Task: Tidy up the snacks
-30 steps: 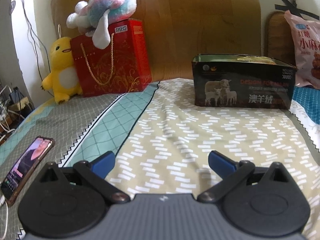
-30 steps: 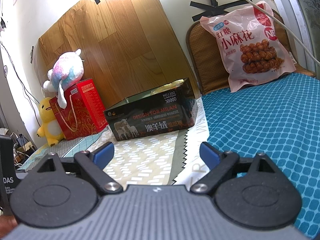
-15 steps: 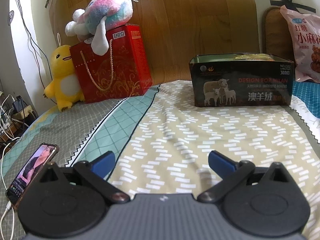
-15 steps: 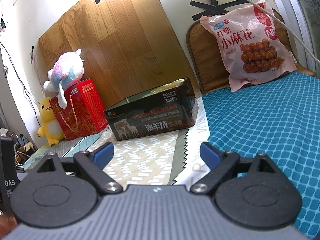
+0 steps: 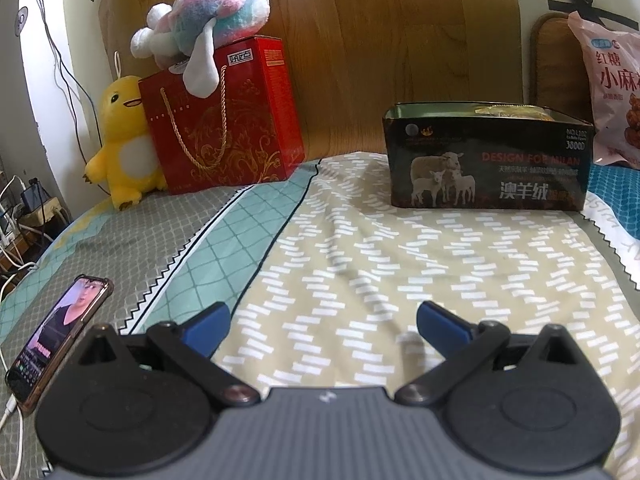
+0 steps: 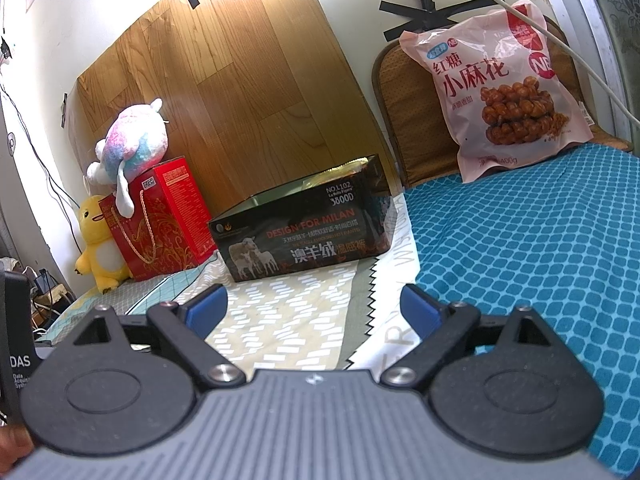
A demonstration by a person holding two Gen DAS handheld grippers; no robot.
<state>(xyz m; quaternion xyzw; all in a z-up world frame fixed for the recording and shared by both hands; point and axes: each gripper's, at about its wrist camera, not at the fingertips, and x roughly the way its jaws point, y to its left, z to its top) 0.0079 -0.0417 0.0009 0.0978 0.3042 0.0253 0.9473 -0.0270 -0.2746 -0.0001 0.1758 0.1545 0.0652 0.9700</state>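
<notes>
A pink snack bag [image 6: 500, 92] with brown twists printed on it leans upright against a chair back at the far right of the bed; its left part shows in the left wrist view [image 5: 612, 92]. An open dark box [image 5: 486, 158] with sheep printed on it stands on the bed ahead; it also shows in the right wrist view [image 6: 300, 232]. Something yellow lies inside it. My left gripper [image 5: 322, 322] is open and empty above the beige sheet. My right gripper [image 6: 314, 306] is open and empty, well short of the box and bag.
A red gift bag [image 5: 220, 120] with a pastel plush [image 5: 208, 20] on top and a yellow duck plush [image 5: 120, 144] stand at the back left. A lit phone [image 5: 60, 332] lies on the bed at the left. A blue quilt [image 6: 540, 264] covers the right side.
The left gripper's view has shifted a little right and tilted, so the box and red bag sit further left and lower. The right gripper has hardly moved. Both stay open.
</notes>
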